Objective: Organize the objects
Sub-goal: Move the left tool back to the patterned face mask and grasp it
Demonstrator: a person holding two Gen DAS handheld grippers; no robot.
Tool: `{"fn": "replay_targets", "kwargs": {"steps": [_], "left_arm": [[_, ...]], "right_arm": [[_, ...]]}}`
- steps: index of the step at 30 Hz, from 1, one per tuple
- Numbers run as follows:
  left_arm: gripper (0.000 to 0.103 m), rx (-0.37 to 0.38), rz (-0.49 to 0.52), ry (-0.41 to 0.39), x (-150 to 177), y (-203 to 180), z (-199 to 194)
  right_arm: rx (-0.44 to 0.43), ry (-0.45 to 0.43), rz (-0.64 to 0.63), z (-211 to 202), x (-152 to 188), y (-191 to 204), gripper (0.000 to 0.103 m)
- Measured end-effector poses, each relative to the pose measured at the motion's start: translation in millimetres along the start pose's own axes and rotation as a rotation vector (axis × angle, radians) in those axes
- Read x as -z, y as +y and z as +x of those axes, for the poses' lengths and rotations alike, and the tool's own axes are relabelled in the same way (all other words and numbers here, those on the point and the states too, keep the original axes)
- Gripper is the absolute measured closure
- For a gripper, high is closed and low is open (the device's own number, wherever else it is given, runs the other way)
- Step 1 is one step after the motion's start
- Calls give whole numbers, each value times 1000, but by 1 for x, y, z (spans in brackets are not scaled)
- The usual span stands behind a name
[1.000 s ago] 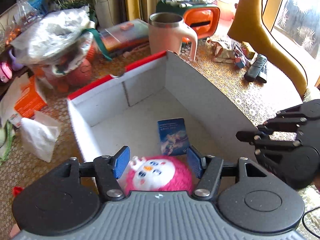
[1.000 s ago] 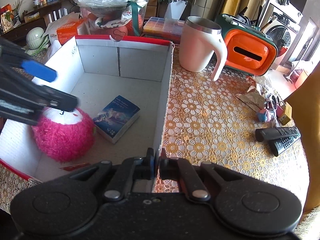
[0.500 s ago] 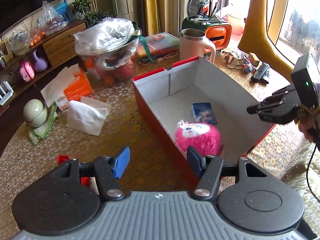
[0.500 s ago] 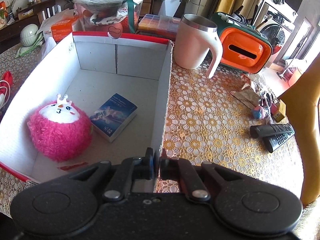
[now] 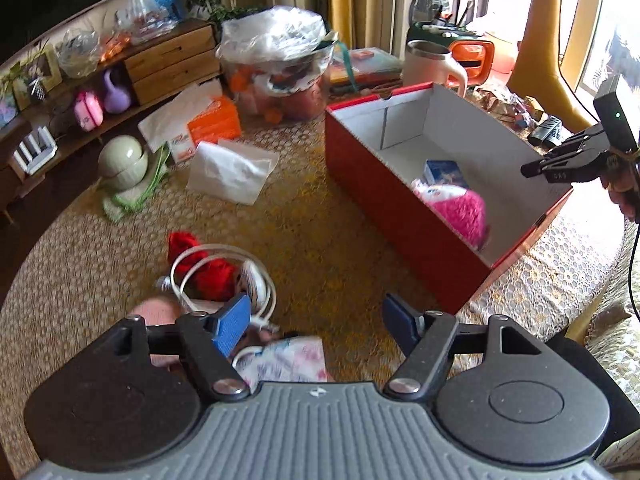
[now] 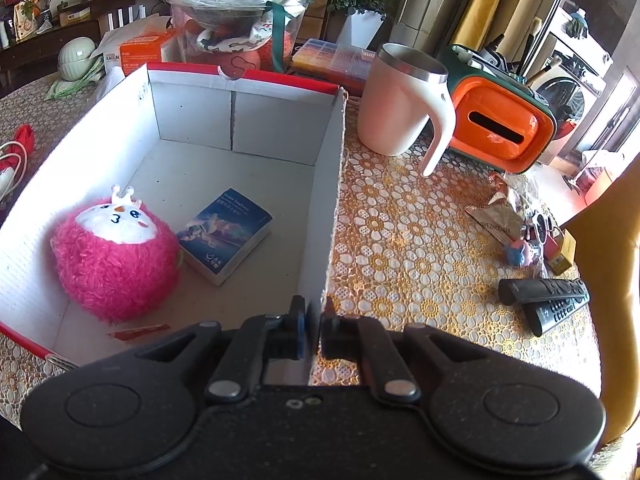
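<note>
Left tool (image 5: 316, 316): we hold it above the bench (image 5: 312, 236), jaws opening, nothing between them. Right tool (image 6: 314, 326): we keep it clamped on the wall of the red box (image 6: 334, 184). Inside the box: pink plush ball (image 6: 114, 256), then a small blue book (image 6: 224, 236) just beside it.

Left tool (image 5: 316, 320): grey ribbed body, blue pads. Right tool (image 6: 314, 326): black, silver screws.

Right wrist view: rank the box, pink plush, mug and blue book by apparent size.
1. Box
2. Pink plush and mug, too alike to separate; the plush lies nearer the camera
3. Blue book
</note>
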State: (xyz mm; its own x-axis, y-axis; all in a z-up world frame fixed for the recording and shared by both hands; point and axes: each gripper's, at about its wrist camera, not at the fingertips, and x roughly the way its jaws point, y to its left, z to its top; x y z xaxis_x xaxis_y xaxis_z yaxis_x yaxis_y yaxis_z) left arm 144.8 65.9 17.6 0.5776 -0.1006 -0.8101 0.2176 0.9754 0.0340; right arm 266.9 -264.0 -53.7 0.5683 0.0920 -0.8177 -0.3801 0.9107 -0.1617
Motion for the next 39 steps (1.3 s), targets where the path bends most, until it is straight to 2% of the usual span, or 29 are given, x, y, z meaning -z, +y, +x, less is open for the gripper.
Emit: {"fn": "replay_targets", "kwargs": {"steps": [2,4,7,12,17,24,27,29,32,35,37,39], "left_arm": [[16,-8,-33,2,14,6,0],[14,12,-55,7,28,13,2],[3,19,-94,27,50,20,10],[2,-7,-170,51,73,38,30],[2,-8,-232,67,78,59,48],[3,-27,-246,98,82,70,67],[10,-30,-242,96,83,69,69],[27,-29,-237,97,82,68,69],[42,-33,-227,101,80,66,66],[46,-60,-207,103,79,63,61],[46,-79,-179,67,79,61,49],[41,-86,-103,42,81,55,38]], "right_arm": [[-1,-2,-4,0,0,0,97],[-2,-4,-7,0,0,0,97],[0,-6,-12,0,1,0,96],[14,-4,-30,0,0,4,96],[23,-6,-32,0,1,4,95],[28,-5,-28,0,1,5,95],[29,-4,-29,0,1,5,95],[30,-2,-29,1,1,5,95],[31,-2,-31,1,0,6,95],[31,-2,-30,1,0,6,95],[31,-2,-30,1,0,6,95],[31,-2,-31,1,0,6,95]]}}
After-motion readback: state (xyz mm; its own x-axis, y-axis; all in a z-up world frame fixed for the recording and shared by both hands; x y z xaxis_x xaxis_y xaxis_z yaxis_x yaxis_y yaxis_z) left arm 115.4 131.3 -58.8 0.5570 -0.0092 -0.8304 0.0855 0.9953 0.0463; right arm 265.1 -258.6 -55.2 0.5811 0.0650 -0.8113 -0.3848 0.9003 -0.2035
